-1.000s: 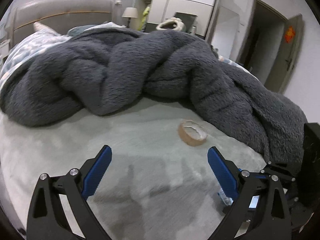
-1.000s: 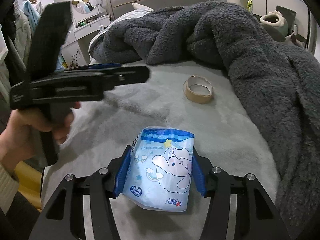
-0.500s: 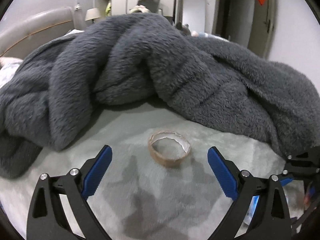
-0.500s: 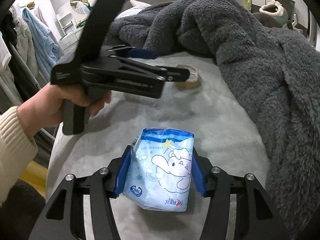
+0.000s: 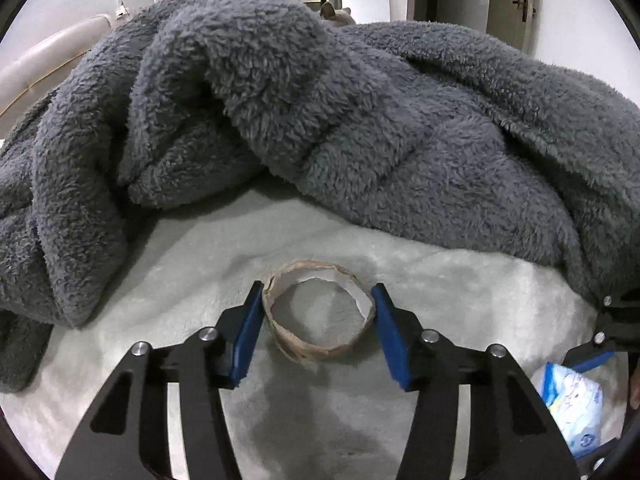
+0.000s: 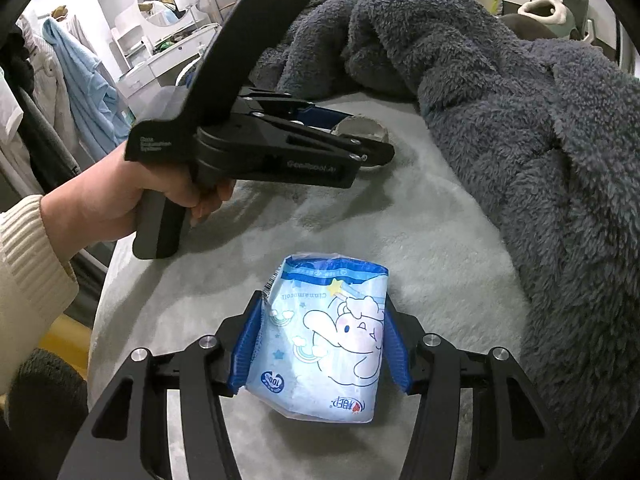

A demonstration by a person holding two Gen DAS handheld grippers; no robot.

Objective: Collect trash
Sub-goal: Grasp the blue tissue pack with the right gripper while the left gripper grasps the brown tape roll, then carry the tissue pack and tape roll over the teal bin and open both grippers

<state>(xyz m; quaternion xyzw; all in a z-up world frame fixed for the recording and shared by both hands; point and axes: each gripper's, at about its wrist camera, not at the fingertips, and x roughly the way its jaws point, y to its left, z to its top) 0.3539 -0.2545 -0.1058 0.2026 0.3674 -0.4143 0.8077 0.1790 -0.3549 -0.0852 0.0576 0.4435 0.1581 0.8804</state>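
**Grippers close in on bedroom litter**

On the bed [image 5: 460, 288], the left gripper [image 5: 318, 328] straddles an empty tape roll [image 5: 320, 320], its blue pads touching or nearly touching the cardboard rim on either side, below a heaped grey blanket [image 5: 320, 120]. The ring looks light but thin and already ragged; a gentle squeeze across its outer wall should hold it without crushing. To the right, the right gripper [image 6: 316, 344] is clamped on a blue tissue pack [image 6: 324, 344], held off the bed; soft and slick-wrapped, it seems safest gripped across its middle.
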